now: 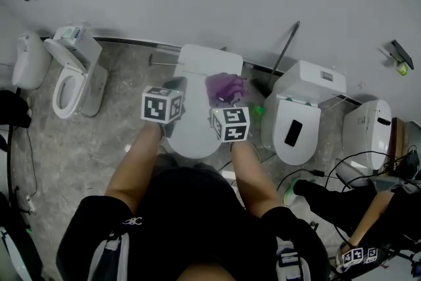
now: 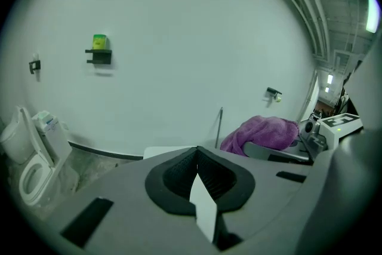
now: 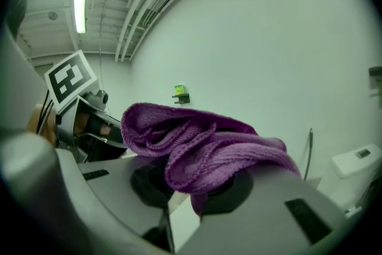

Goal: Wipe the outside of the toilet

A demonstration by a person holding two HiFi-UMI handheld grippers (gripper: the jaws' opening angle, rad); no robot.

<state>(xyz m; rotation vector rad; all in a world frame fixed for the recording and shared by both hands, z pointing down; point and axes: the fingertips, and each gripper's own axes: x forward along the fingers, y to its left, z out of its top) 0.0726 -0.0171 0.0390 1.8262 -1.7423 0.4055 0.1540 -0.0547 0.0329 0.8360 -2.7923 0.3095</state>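
Note:
In the head view the white toilet stands against the wall right in front of me, lid down. My right gripper is over its tank end, shut on a bunched purple cloth. In the right gripper view the cloth spills over both jaws and hides the tips of the right gripper. My left gripper hovers over the lid's left side, shut with nothing in it. Seen from the left gripper view, the left gripper has its pads pressed together, with the tank top beyond and the cloth to the right.
Another toilet with its lid up stands to the left, and two more to the right. A long-handled tool leans on the wall. Cables and another person's arm are at lower right.

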